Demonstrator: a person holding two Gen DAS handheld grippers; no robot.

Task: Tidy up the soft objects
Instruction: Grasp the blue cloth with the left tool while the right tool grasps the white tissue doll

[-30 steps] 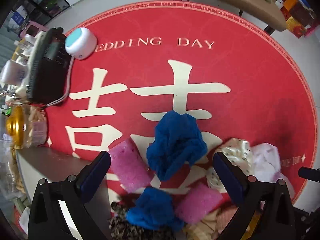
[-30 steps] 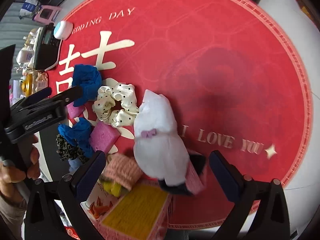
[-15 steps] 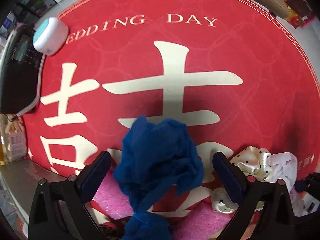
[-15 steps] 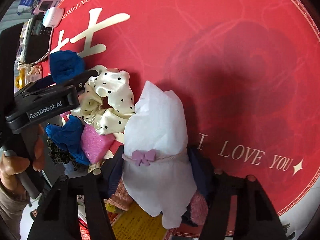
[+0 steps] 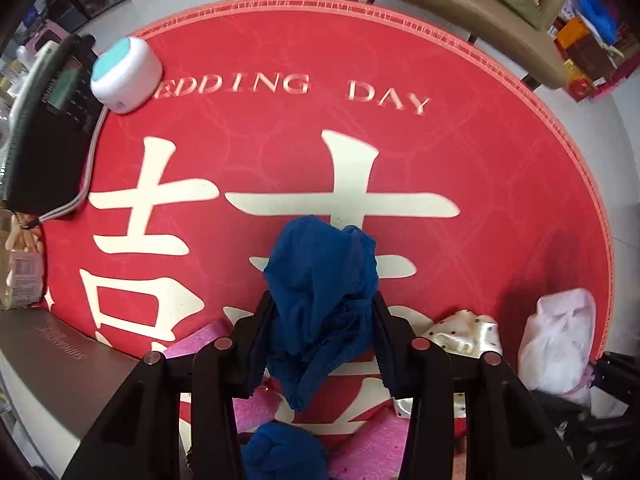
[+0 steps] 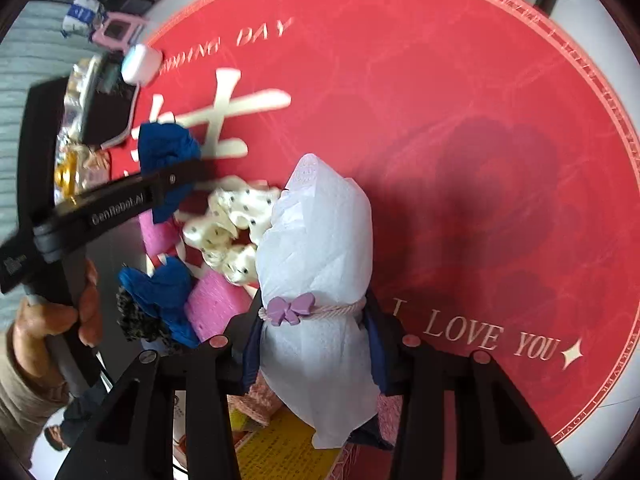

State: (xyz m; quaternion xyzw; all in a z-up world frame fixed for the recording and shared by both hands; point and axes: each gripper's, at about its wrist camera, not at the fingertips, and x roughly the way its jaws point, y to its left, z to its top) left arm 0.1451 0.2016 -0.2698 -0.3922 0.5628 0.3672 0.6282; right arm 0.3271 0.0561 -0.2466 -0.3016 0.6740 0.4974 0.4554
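My left gripper (image 5: 320, 320) is shut on a crumpled dark blue cloth (image 5: 320, 288) and holds it above the red round mat (image 5: 280, 152); it also shows in the right wrist view (image 6: 164, 152). My right gripper (image 6: 312, 320) is shut on a white tissue bundle (image 6: 320, 240) tied with a cord and a purple bow (image 6: 290, 309). A cream polka-dot scrunchie (image 6: 224, 228), pink sponges (image 6: 212, 304) and a second blue cloth (image 6: 160, 284) lie in a pile between the grippers.
A black phone (image 5: 44, 132) with a cord and a white jar with a teal lid (image 5: 126, 74) sit at the mat's far left. A brown chair (image 5: 460, 4) stands beyond the table. A yellow and pink box (image 6: 280, 448) lies under the right gripper.
Both grippers have closed: the left one on the blue cloth, the right one on the white bundle. Both have lifted their objects off the pile.
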